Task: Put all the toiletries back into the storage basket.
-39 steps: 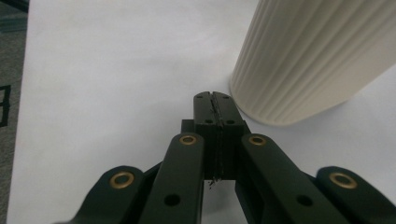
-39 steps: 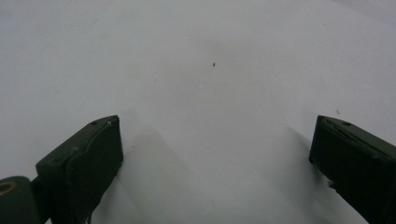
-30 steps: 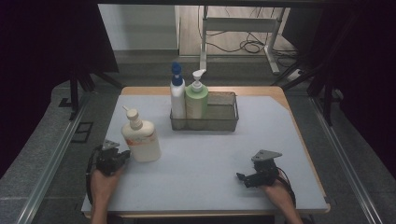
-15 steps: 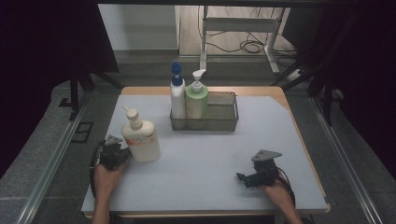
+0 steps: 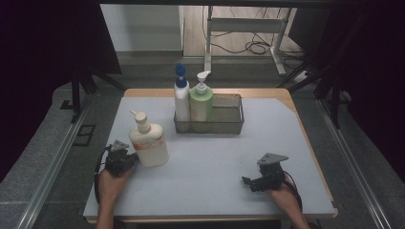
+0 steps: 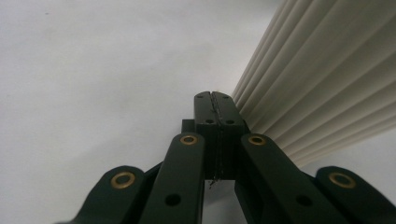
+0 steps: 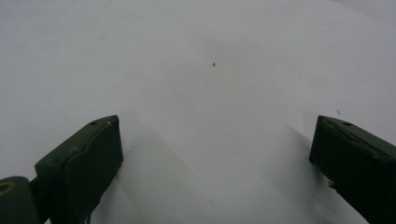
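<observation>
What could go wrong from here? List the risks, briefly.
1. The left gripper has its jaws shut, pressed together right beside the cream pump bottle; pushing on like this would likely shove or tip the bottle instead of gripping it.
2. The wire basket already holds the blue-capped bottle and the green bottle; a careless placement might knock them.

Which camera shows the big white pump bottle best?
The high view: the white pump bottle stands whole on the table beside the left gripper. The left gripper view has just its ridged side, close up. The right gripper view faces bare table.
</observation>
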Available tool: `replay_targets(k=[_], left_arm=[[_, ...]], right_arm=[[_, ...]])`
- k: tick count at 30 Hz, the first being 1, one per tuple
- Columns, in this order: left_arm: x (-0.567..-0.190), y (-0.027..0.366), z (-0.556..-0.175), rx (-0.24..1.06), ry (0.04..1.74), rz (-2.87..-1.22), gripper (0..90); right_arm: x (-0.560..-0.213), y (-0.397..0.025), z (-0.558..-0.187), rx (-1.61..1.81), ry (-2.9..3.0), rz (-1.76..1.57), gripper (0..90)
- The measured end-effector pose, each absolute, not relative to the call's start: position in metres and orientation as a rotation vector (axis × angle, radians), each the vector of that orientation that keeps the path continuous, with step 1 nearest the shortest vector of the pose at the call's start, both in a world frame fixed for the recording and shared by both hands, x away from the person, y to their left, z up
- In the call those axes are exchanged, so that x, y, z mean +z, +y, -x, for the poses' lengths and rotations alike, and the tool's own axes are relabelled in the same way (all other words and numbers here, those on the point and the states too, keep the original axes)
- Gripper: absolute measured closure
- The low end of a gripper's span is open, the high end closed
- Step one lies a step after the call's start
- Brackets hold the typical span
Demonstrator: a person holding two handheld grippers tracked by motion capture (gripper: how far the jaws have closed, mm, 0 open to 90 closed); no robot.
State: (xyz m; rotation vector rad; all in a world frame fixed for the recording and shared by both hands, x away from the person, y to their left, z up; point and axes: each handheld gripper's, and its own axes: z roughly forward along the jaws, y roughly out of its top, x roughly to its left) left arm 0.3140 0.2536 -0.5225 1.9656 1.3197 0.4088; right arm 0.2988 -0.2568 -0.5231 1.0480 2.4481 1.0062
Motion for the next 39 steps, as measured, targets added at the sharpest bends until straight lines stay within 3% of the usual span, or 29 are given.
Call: replay_targets(k=[39], left_arm=[[-0.518,0.211,-0.286,0.361,1.208,-2.077,89.3]], right_arm=[[-0.523,-0.257,-0.299,1.007,2.448,-1.048,2.3]])
